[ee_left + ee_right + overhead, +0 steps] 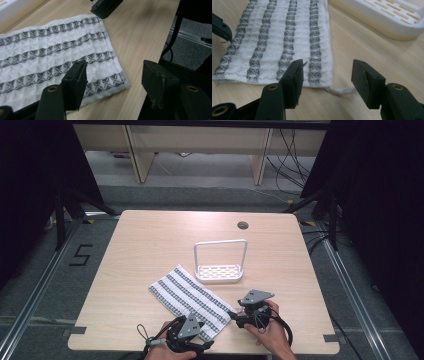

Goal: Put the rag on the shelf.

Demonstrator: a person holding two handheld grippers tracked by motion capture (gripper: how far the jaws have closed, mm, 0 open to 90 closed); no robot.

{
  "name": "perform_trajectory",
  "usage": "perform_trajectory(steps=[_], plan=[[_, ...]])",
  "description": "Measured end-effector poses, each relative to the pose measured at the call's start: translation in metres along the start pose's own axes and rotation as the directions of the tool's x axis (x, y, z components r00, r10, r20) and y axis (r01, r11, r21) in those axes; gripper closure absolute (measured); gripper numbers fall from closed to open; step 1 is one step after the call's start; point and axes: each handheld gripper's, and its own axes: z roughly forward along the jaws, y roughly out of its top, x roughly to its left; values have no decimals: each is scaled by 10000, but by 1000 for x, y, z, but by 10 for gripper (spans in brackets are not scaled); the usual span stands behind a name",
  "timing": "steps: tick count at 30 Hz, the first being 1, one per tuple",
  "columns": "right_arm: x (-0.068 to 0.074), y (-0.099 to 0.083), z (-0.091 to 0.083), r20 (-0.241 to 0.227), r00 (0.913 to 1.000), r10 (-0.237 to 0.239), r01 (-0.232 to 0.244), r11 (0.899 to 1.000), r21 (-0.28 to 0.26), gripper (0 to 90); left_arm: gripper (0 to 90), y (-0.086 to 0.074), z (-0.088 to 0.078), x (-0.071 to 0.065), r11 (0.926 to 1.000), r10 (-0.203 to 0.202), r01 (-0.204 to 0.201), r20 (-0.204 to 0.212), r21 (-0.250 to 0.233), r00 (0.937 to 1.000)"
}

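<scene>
Left claw (194, 334): released, jaws spread wide, poised at the towel (192, 301) corner nearest the front edge of the tabletop (145, 240). In the left gripper view one jaw stands over the cloth and the other past its edge, above bare wood; nothing is gripped.

Right claw (235, 316): released, jaws equally wide, aimed at the towel's other near corner, toward the front-right of the tabletop. In the right gripper view the short hem lies just ahead of the jaws, with a loose thread trailing from the corner.

Towel: white waffle weave with grey patterned stripes, lying flat and diagonal, from the front edge toward the tabletop centre. Its far end lies just beside the rack (220, 262), a white slotted tray with a hoop handle at the centre.

Progress, as judged: approach is complete; neither corner is seized. Closing on both corners and whatever lifting or folding follows remain to be done.

Markings: none legible on towel or rack. A "5" (80, 255) is taped on the floor beyond the tabletop's left edge.
</scene>
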Motion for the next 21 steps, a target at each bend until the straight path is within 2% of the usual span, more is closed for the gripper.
perform_trajectory(steps=[1, 2, 4, 5, 6, 8, 9, 10, 11, 12, 13, 14, 16, 17, 19, 20, 21], plan=[[0, 0, 1, 23, 10000, 16, -16, 10000, -4, 442, 384, 0, 2, -2, 9999, -133, 132, -4, -91, 9999], [0, 0, 2, 0, 10000, 64, -64, 9999, 103, 441, 407, 0, 3, -2, 9995, 254, -254, -4, 185, 9997], [1, 0, 5, 52, 9999, 92, -91, 9999, -62, 441, 415, 0, 5, -2, 9990, 369, -368, -10, 265, 9993], [1, 1, 5, -18, 10000, 58, -58, 9999, 157, 441, 433, 0, 8, -5, 9991, 325, -327, 91, 265, 9994], [0, 1, 5, 7, 10000, -47, 47, 9999, 130, 441, 438, 0, 8, -5, 9991, 325, -327, 91, 265, 9994], [1, 1, 6, -39, 10000, -57, 58, 9997, 233, 441, 452, 1, 10, -4, 9976, 548, -552, 100, 423, 9984], [2, 1, 8, -13, 10000, 33, -32, 10000, 91, 441, 461, 2, 11, -3, 9952, 711, -718, 127, 666, 9974], [2, 1, 8, -119, 9999, 85, -82, 9998, 177, 442, 471, 1, 13, -3, 9967, 547, -552, 109, 591, 9984], [2, 1, 8, -119, 9999, 85, -82, 9998, 177, 442, 491, 1, 13, -3, 9967, 547, -552, 109, 591, 9984], [2, 1, 8, -89, 9999, -86, 88, 9995, 289, 443, 491, 0, 14, -1, 9952, 654, -663, 143, 722, 9978], [2, 1, 10, -89, 9999, -72, 74, 9998, 167, 445, 510, -1, 16, -1, 9955, 568, -582, 195, 746, 9982], [2, 1, 10, -191, 9997, -131, 139, 9988, 471, 459, 535, -2, 16, 0, 9943, 655, -668, 190, 836, 9977], [2, 1, 11, -203, 9997, -147, 157, 9987, 482, 463, 559, -1, 16, 0, 9930, 726, -732, 100, 930, 9973], [2, 0, 15, -255, 9996, -156, 168, 9987, 476, 499, 577, -2, 16, 2, 9952, 497, -513, 210, 830, 9985], [2, 0, 15, -349, 9992, -189, 205, 9986, 479, 515, 602, -2, 15, 2, 9960, 453, -464, 157, 758, 9989], [3, 1, 14, -476, 9987, -155, 186, 9977, 654, 564, 661, -2, 14, 4, 9948, 574, -583, 127, 836, 9983], [3, 1, 14, -476, 9987, -155, 186, 9977, 654, 564, 682, -2, 14, 4, 9948, 574, -583, 127, 836, 9983]])
